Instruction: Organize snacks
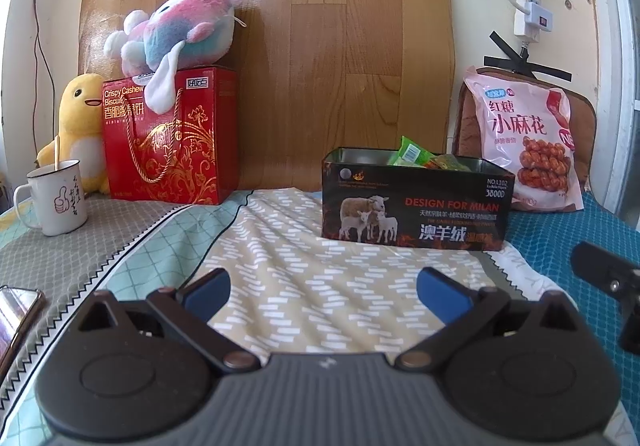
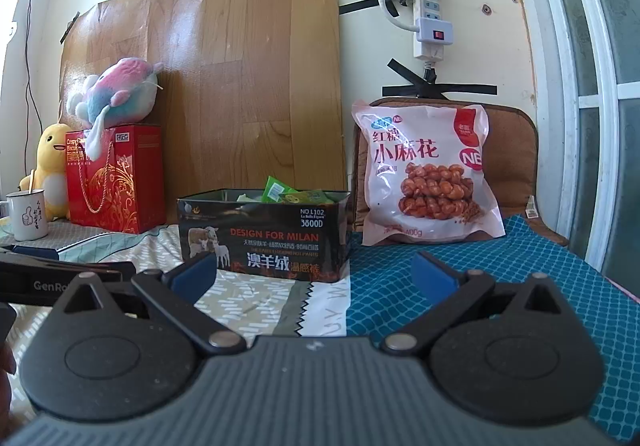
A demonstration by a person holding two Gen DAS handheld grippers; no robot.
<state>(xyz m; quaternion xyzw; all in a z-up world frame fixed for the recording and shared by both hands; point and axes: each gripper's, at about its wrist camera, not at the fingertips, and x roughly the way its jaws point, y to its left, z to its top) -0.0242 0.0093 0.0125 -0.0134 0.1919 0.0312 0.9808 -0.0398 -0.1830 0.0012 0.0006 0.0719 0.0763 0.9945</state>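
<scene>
Both claws hang empty and spread wide — the left claw (image 1: 323,288) low in its frame over the patterned bedspread (image 1: 296,246), the right claw (image 2: 314,273) low in its frame where that cloth meets a blue checked one.

The open black tin (image 1: 416,206) sits right of centre in the left view, green snack packets (image 1: 416,154) poking over its rim. To its right, the pink snack bag (image 2: 428,174) leans upright against a brown cushion (image 2: 516,150), apart from the tin.

That bag looks light, soft and slippery, its fried twists likely brittle — a pinch on the flat top seal seems safest, not the belly. The tin looks stiff; its rim wall would take a grip.

The left view alone shows a phone (image 1: 16,318) at its lower left edge. The right view alone shows the bag whole, and the door frame at far right.
</scene>
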